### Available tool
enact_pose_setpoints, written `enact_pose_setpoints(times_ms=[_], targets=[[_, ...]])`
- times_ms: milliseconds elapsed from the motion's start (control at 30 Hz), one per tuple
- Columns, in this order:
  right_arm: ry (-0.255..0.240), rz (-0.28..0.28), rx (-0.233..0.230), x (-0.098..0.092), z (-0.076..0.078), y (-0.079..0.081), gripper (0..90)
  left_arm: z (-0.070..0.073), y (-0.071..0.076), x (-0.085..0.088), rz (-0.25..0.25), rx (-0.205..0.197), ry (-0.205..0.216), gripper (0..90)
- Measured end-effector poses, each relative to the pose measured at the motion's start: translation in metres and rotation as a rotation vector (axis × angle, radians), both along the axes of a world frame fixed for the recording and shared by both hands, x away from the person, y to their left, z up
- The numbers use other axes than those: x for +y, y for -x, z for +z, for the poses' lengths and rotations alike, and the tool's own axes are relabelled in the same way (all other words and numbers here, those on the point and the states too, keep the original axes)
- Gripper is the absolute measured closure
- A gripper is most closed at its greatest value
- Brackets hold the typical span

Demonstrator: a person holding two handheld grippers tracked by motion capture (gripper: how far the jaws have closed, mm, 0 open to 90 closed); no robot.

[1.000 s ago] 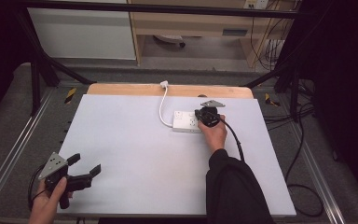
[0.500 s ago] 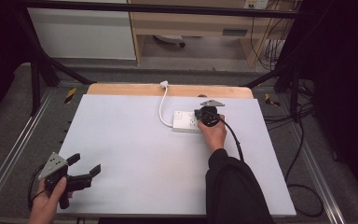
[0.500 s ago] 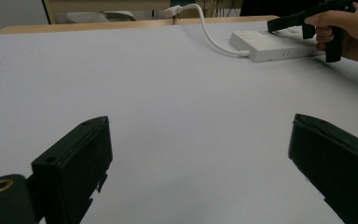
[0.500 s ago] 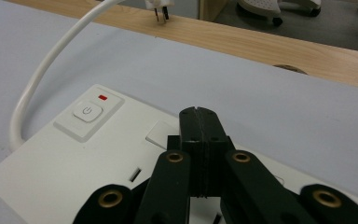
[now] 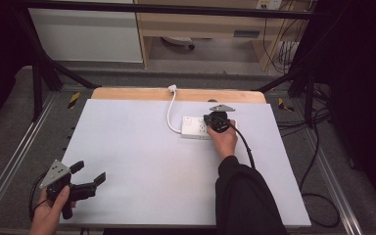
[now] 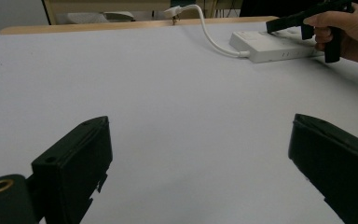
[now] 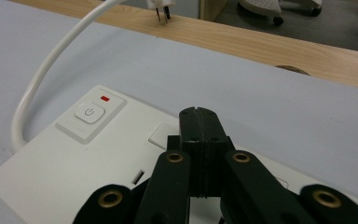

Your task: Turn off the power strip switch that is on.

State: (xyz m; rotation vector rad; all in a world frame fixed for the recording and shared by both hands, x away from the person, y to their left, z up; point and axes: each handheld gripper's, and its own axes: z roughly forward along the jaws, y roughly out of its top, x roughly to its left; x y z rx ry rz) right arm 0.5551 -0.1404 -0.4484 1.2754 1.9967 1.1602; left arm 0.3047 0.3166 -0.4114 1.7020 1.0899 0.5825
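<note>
A white power strip (image 5: 193, 126) lies flat at the far middle of the white table (image 5: 142, 161). Its white cable (image 5: 169, 110) curves to a loose plug (image 5: 173, 88) on the wooden far edge. My right gripper (image 5: 208, 120) is shut with nothing between its jaws. In the right gripper view the closed tips (image 7: 198, 116) sit over the strip's top (image 7: 65, 172), right of the power button (image 7: 89, 112); whether they touch it I cannot tell. My left gripper (image 5: 89, 172) stands open at the near left corner, its jaws (image 6: 200, 154) wide apart above bare table.
A wooden strip (image 5: 127, 94) borders the table's far side. Metal rails (image 5: 14, 156) run along both sides. Black cables (image 5: 313, 166) trail on the floor at the right. A white cabinet (image 5: 85, 34) and a shelf stand beyond the table.
</note>
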Motion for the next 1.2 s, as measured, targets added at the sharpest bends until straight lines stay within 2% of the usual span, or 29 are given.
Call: enact_pose_setpoints(times_ms=[367, 667, 1067, 1200], targets=[[-0.009, -0.005, -0.005, 0.0, 0.001, 0.001, 89.8, 0.0, 0.0, 0.0, -0.001, 0.0, 0.0, 6.0], [-0.032, -0.003, -0.005, 0.0, 0.005, 0.002, 84.9, 0.0, 0.0, 0.0, -0.002, 0.0, -0.002, 6.1], [-0.065, 0.019, -0.006, -0.001, 0.018, 0.008, 66.6, 0.0, 0.0, 0.0, -0.001, 0.0, -0.004, 6.1], [-0.076, 0.024, -0.002, -0.002, 0.023, 0.01, 56.2, 0.0, 0.0, -0.001, -0.003, -0.001, -0.004, 6.1]])
